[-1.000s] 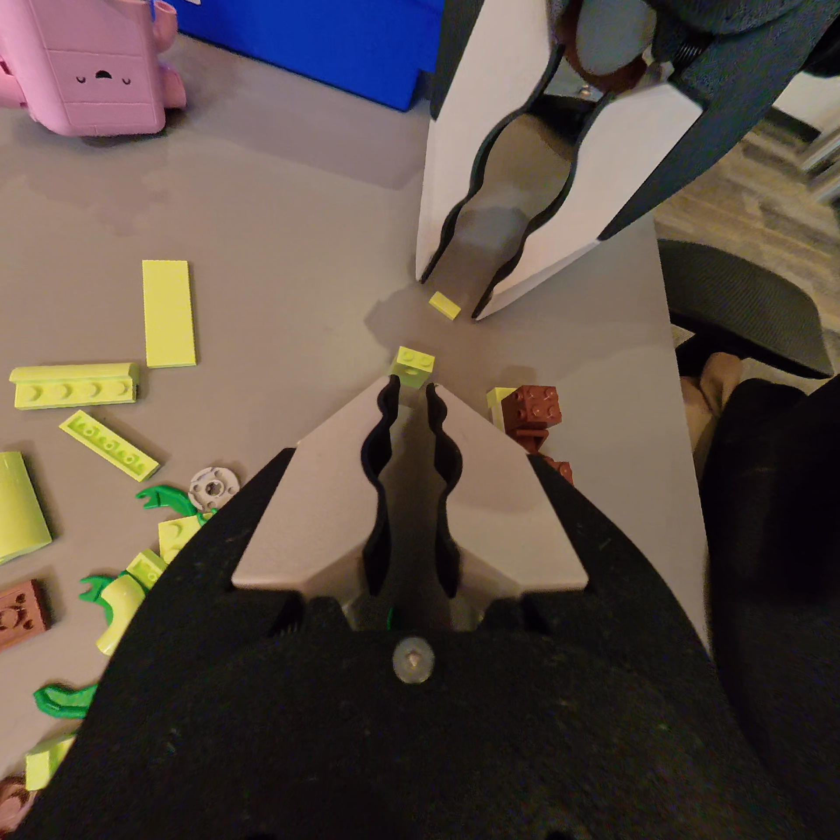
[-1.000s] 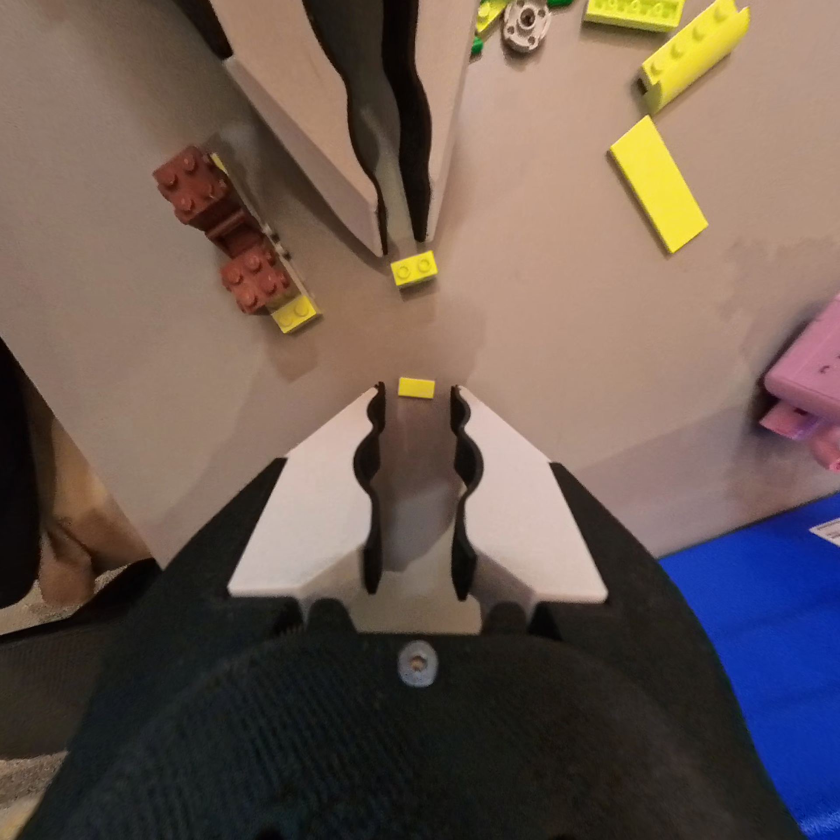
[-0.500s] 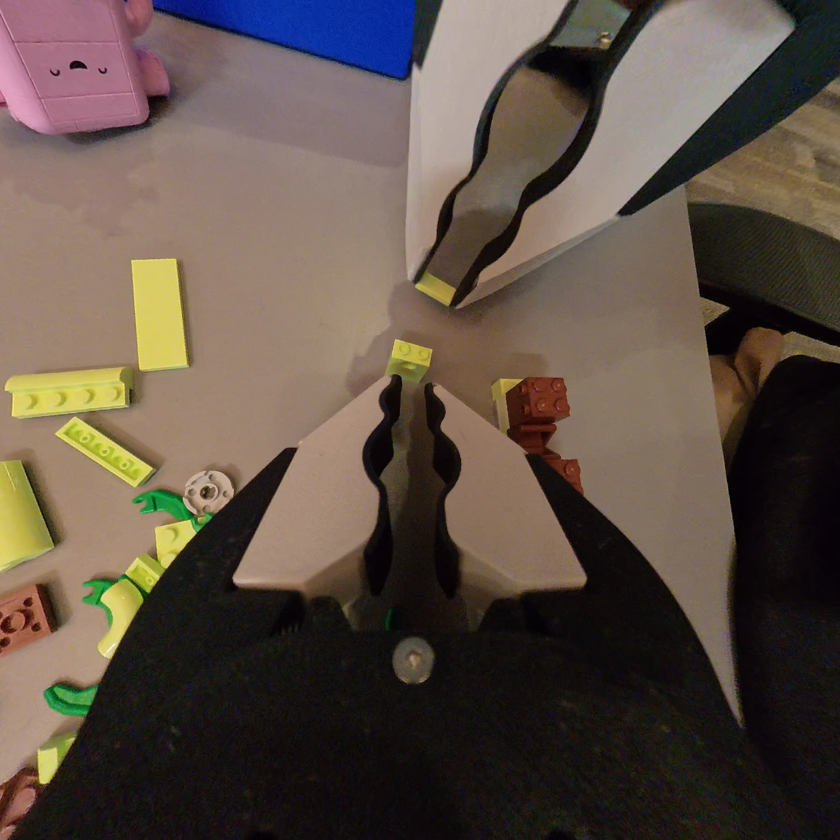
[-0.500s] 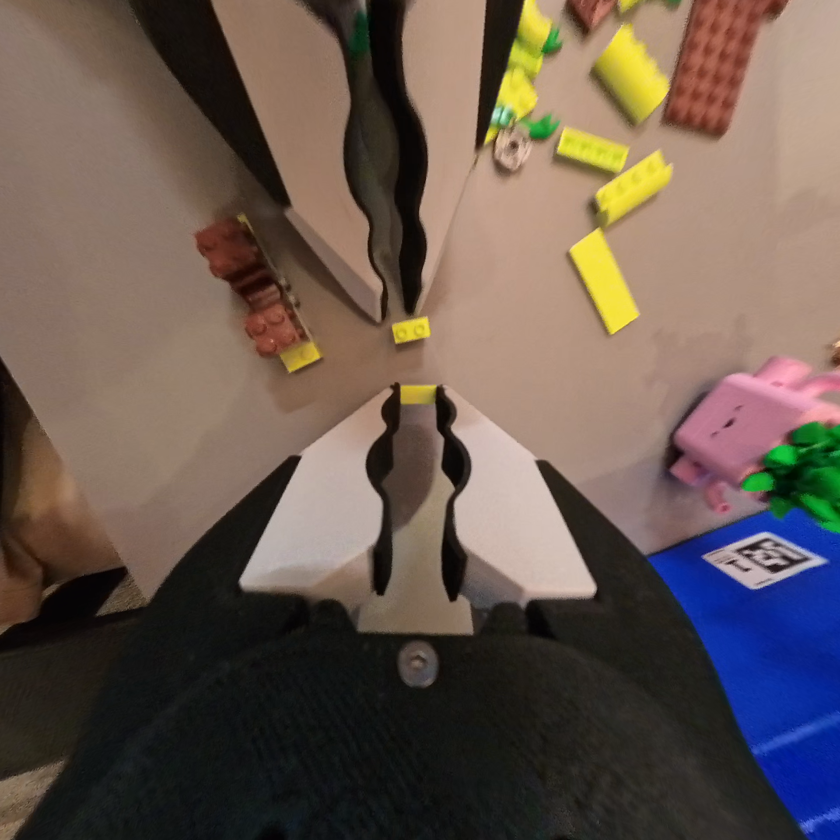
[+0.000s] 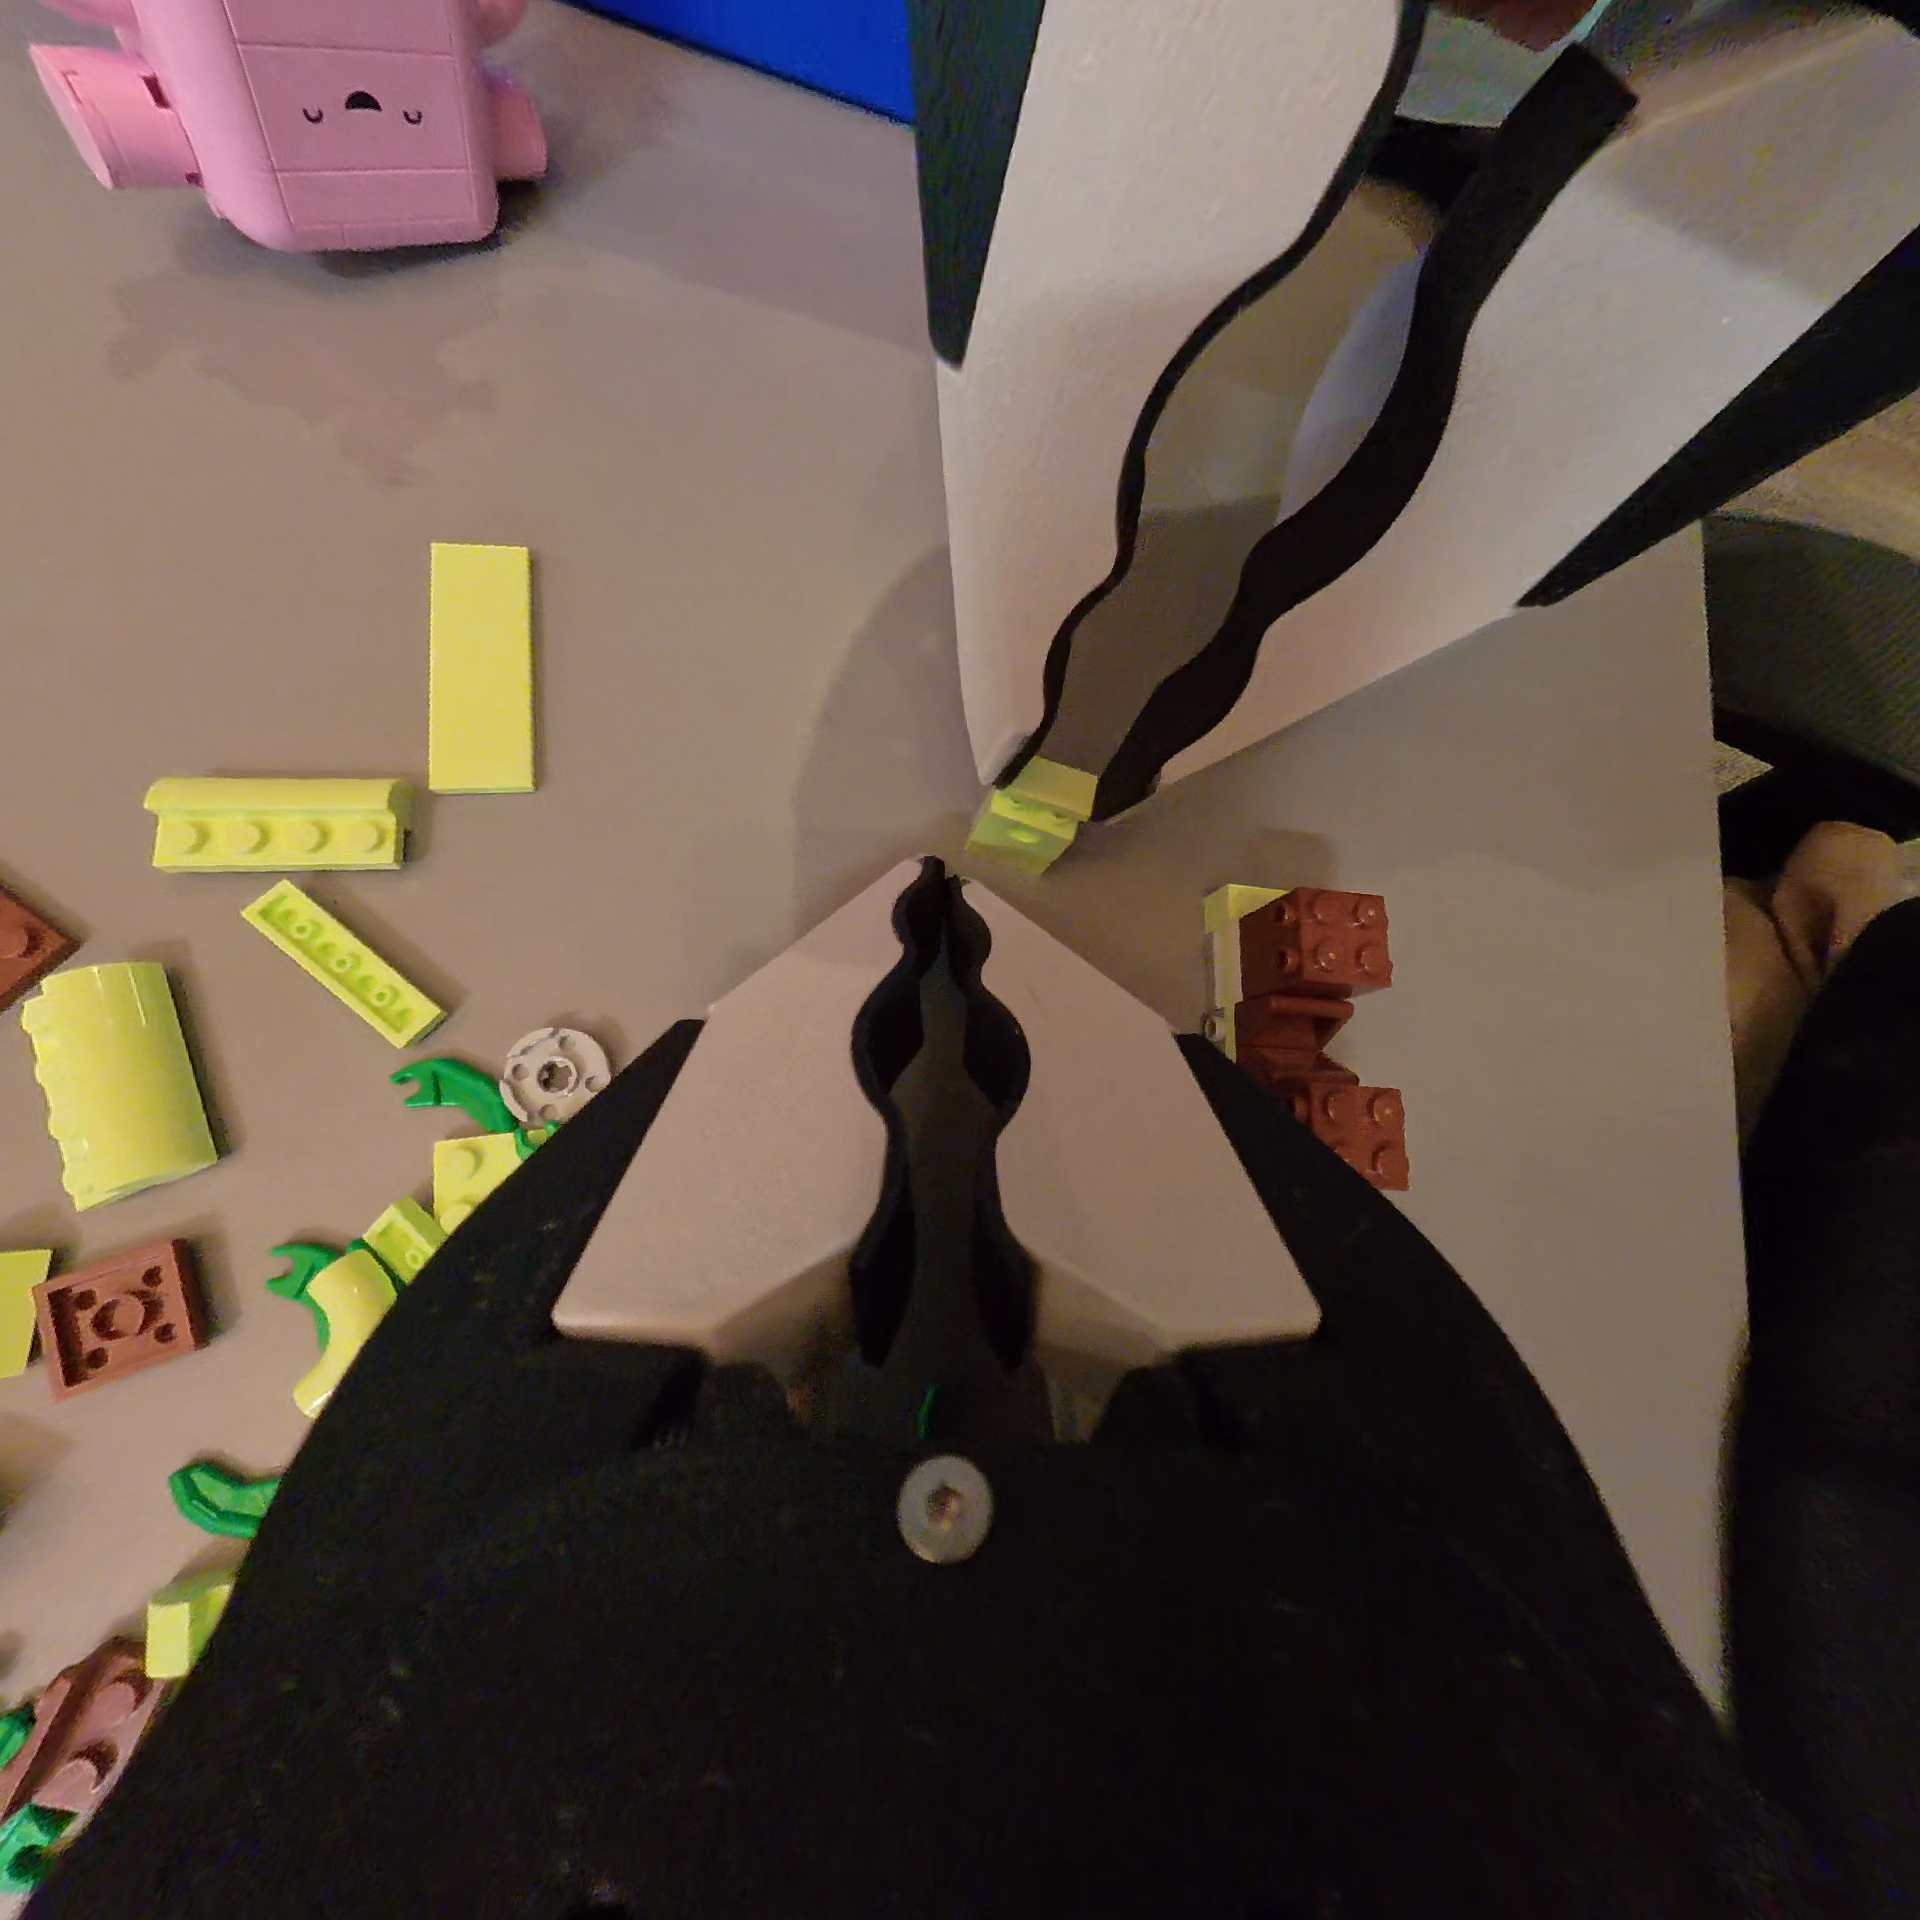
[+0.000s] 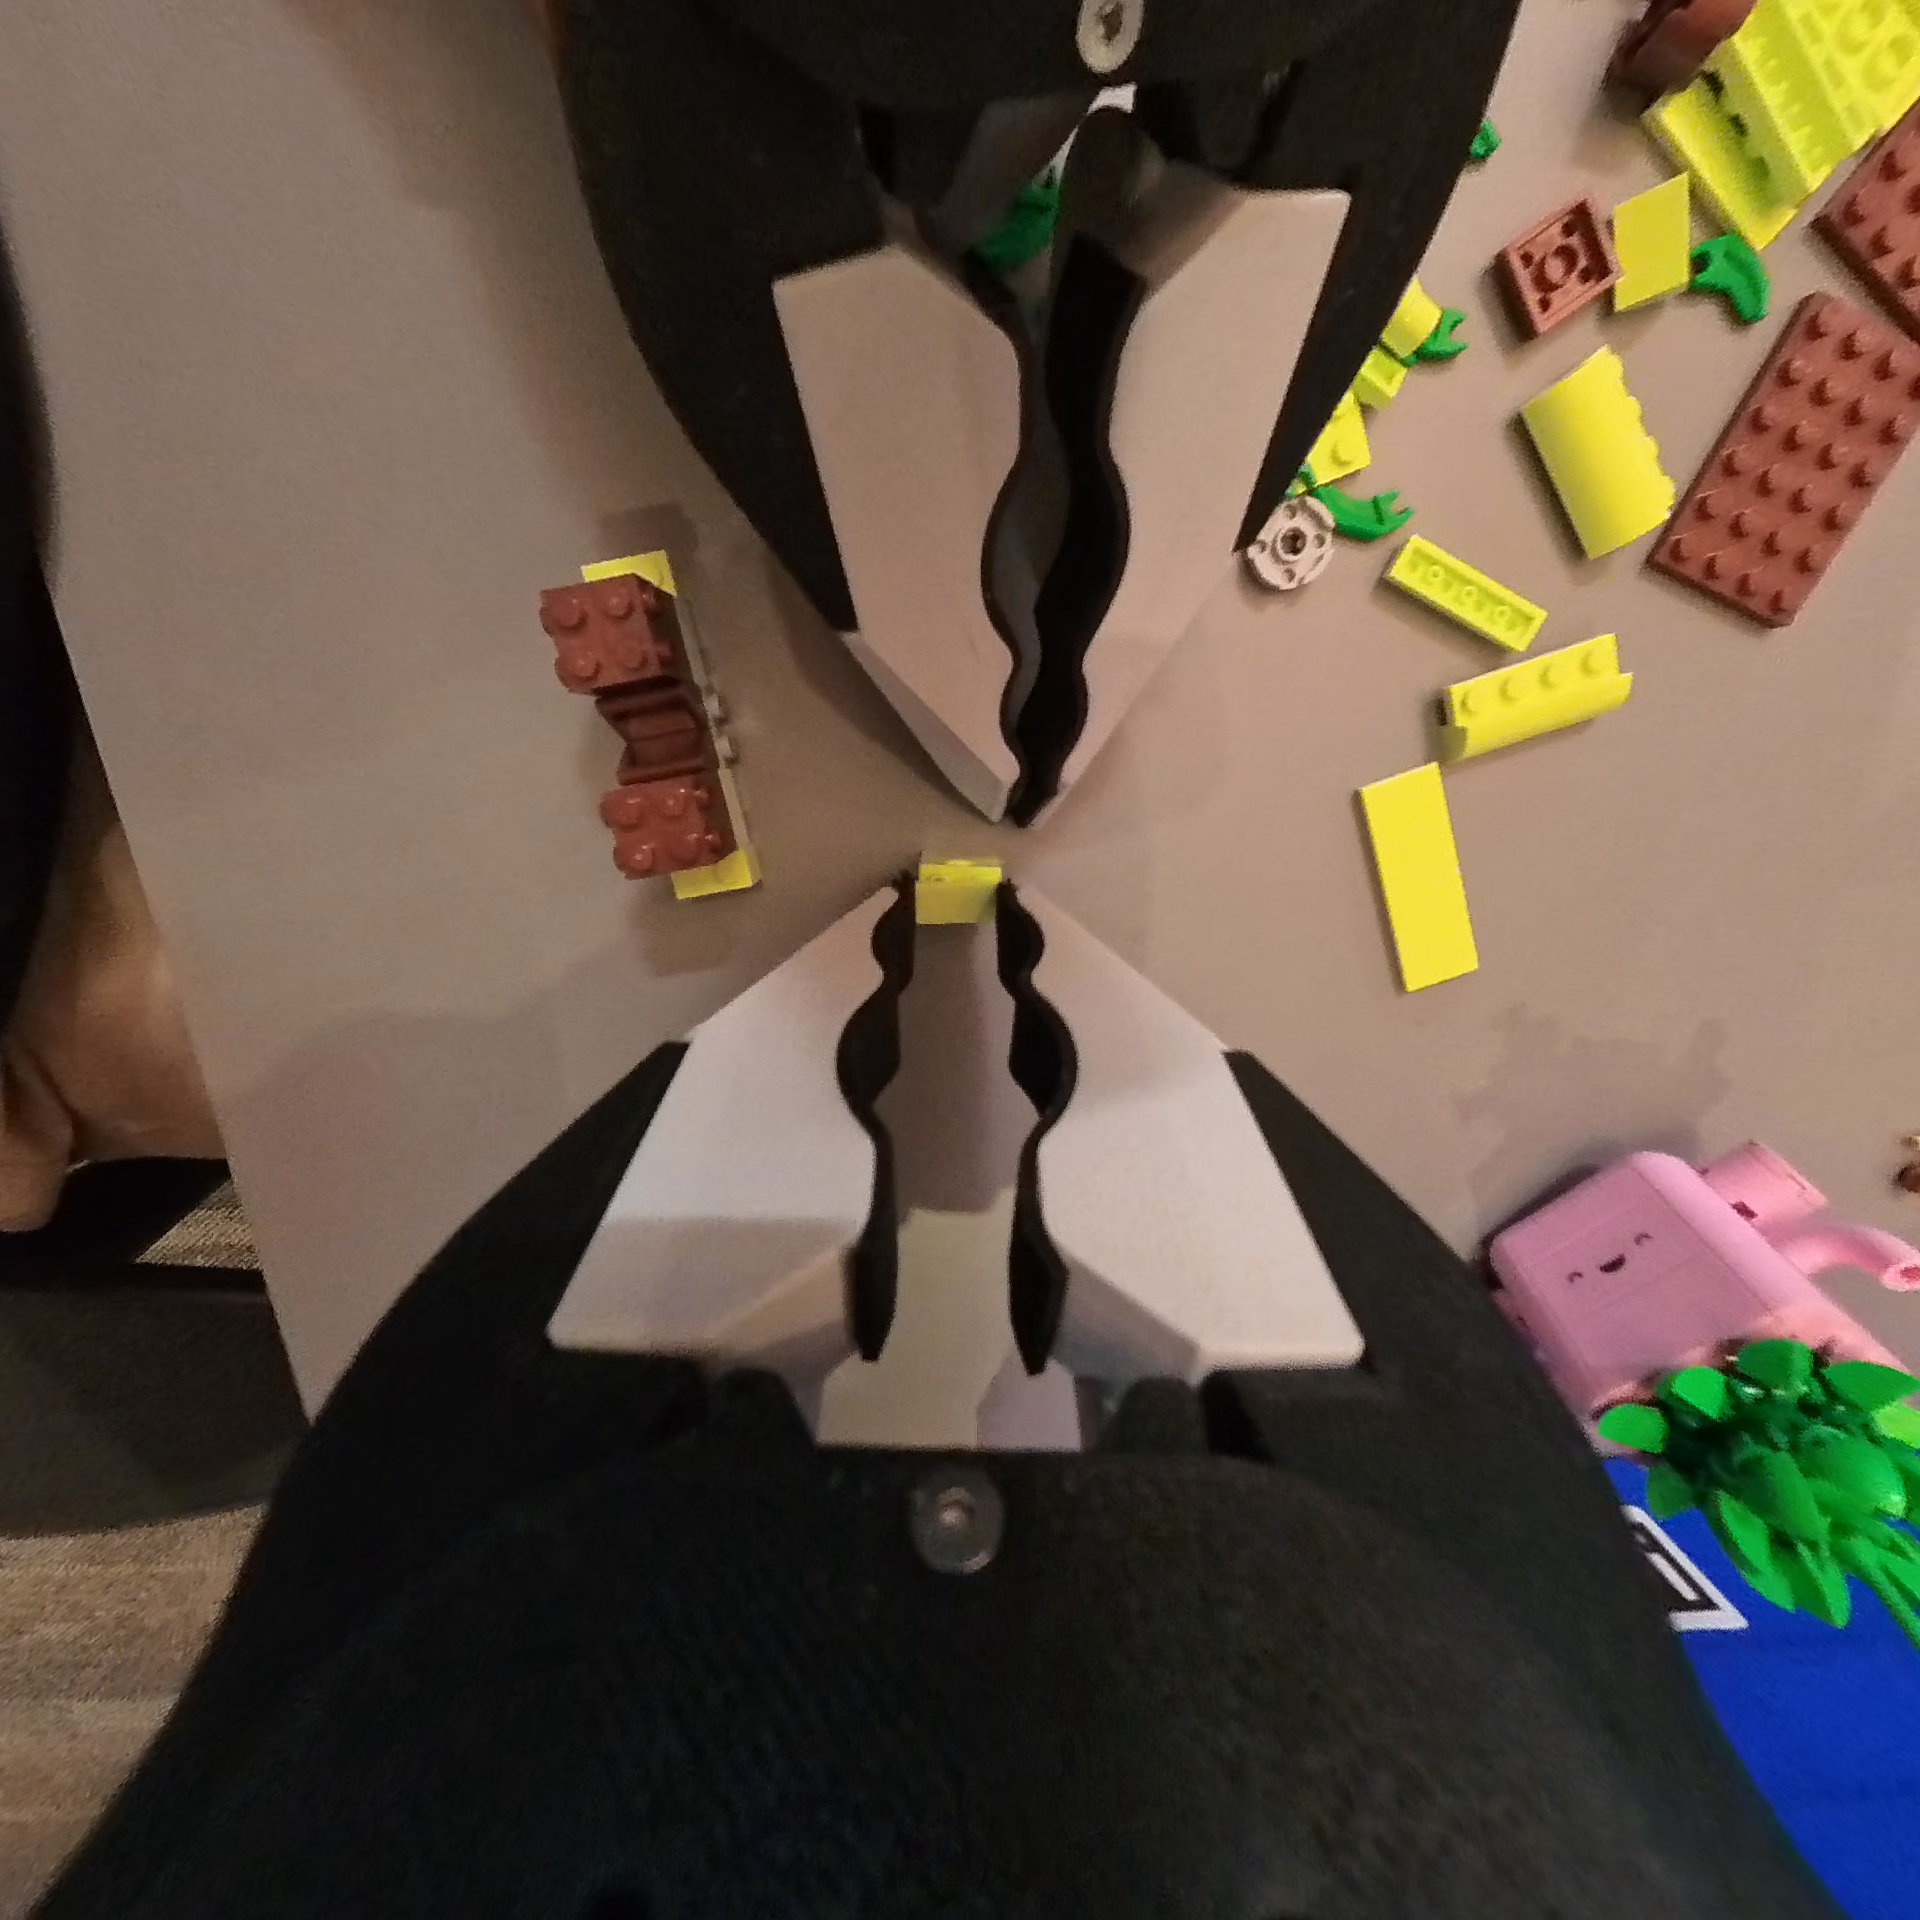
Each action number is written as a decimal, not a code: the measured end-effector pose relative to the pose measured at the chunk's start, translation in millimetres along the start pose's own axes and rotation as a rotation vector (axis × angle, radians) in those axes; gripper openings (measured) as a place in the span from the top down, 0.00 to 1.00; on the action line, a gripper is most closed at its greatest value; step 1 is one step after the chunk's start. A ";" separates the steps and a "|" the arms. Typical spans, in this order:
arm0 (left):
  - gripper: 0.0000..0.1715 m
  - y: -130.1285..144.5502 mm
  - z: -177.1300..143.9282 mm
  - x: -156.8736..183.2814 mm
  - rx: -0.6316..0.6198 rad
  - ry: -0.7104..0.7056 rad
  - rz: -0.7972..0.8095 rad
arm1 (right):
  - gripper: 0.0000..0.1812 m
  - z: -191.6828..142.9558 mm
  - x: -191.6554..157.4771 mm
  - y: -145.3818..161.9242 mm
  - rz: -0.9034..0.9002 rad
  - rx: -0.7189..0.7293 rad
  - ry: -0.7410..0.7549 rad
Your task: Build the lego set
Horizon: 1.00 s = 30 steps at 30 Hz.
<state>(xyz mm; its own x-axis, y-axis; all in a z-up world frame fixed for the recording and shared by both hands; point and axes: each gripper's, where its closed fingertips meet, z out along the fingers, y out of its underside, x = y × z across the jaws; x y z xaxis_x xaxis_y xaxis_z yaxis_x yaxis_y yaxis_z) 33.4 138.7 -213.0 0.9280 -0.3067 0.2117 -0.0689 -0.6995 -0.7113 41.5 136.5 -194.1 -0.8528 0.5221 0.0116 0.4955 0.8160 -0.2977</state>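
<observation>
Lego tile (image 6: 956, 896), small and yellow-green, is pinched between the tips of the right gripper (image 5: 1049, 795), seated on or pressed against a studded lime brick (image 5: 1023, 836) on the table (image 5: 727, 436). Left gripper (image 5: 940, 883) has its jaws pressed together, empty, tips just short of that brick. Step in hand appears to be joining tile to brick; next move calls for firm downward pressure, with the left tips bracing.

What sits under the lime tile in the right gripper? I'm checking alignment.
A small lime brick on the table, directly beneath the tile. Whether they touch is hidden.
</observation>
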 end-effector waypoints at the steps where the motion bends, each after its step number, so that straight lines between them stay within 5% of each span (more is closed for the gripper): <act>1: 1.00 0.0 -0.1 0.0 0.000 0.005 -0.006 | 0.93 0.4 0.1 0.1 -0.002 -0.005 -0.002; 30: 1.00 0.4 0.4 0.8 -0.004 0.017 -0.011 | 0.93 1.7 0.8 -2.6 0.019 -0.031 -0.041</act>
<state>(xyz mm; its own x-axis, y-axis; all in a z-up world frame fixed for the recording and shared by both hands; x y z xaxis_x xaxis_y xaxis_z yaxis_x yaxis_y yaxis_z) 34.2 138.4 -213.4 0.9221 -0.3102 0.2312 -0.0602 -0.7053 -0.7064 39.2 134.3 -194.9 -0.8487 0.5279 -0.0330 0.5164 0.8134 -0.2678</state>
